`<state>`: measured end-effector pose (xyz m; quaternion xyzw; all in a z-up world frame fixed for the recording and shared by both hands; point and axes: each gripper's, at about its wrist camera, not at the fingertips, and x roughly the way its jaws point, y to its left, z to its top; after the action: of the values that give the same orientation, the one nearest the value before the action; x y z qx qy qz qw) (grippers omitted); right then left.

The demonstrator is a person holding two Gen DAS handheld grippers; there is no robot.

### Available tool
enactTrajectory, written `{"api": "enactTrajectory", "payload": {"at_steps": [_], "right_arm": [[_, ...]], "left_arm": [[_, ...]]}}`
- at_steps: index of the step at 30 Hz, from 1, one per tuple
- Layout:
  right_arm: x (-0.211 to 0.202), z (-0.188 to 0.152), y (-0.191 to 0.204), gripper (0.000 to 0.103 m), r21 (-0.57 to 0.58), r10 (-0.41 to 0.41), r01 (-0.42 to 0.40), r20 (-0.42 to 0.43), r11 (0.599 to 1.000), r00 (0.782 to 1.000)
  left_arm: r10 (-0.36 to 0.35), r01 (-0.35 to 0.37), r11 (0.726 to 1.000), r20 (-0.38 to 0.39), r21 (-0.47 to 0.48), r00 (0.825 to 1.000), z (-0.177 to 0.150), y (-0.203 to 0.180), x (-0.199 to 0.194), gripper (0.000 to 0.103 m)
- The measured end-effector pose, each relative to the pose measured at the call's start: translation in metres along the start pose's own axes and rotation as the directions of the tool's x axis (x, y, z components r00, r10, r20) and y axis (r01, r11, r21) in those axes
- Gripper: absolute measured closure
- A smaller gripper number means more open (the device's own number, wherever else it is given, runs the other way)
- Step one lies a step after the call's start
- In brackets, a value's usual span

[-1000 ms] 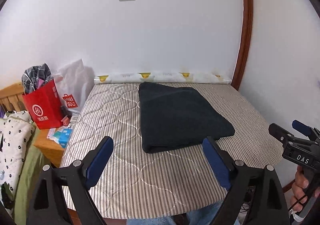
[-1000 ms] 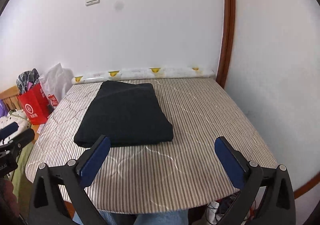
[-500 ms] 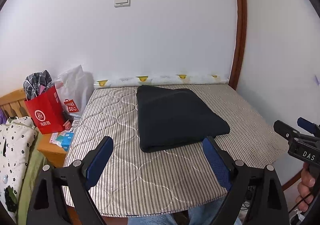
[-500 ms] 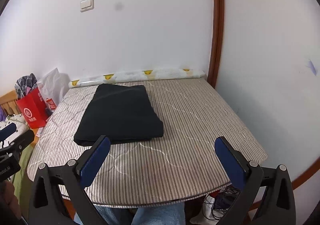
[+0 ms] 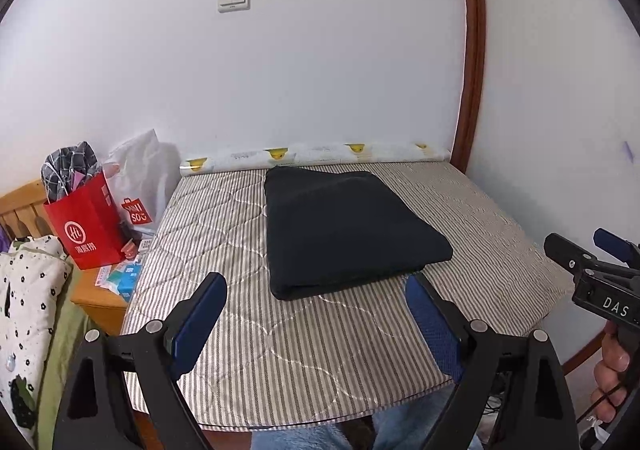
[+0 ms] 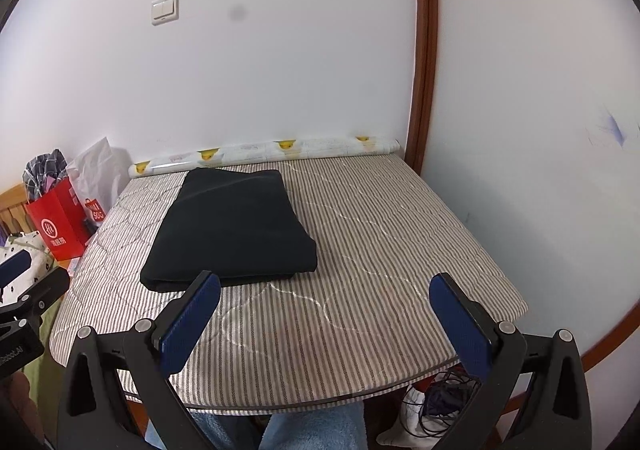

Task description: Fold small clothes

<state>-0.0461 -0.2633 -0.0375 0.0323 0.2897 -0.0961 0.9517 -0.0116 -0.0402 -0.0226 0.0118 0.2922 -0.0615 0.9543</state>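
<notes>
A dark, near-black garment (image 5: pixel 344 226) (image 6: pixel 236 226) lies folded into a neat rectangle on the striped quilted table cover (image 5: pixel 288 350) (image 6: pixel 380 234), toward its far left half. My left gripper (image 5: pixel 316 290) hangs open over the near edge, short of the garment, with nothing between its blue pads. My right gripper (image 6: pixel 326 292) is open too and empty, held above the near edge to the right of the garment. The right gripper also shows at the right edge of the left wrist view, held by a hand (image 5: pixel 612 374).
A rolled patterned sheet (image 6: pixel 264 154) lies along the back wall. A red paper bag (image 5: pixel 86 226) and a white plastic bag (image 5: pixel 140 178) stand on a wooden stand at the left. A spotted cloth (image 5: pixel 24 302) hangs at far left. Walls close the back and right; cables (image 6: pixel 436 410) lie below.
Both grippers drew back and slightly up from the table, so the folded garment looks farther away. Their jaws stayed wide open and the garment did not move.
</notes>
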Motion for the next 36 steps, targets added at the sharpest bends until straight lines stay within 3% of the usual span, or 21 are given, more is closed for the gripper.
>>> {"api": "enactTrajectory", "payload": {"at_steps": [36], "right_arm": [[-0.005, -0.0019, 0.0003, 0.001, -0.002, 0.005, -0.005, 0.014, 1.0, 1.0]], "left_arm": [[0.008, -0.008, 1.0, -0.012, -0.025, 1.0, -0.0044, 0.0058, 0.0022, 0.012]]}}
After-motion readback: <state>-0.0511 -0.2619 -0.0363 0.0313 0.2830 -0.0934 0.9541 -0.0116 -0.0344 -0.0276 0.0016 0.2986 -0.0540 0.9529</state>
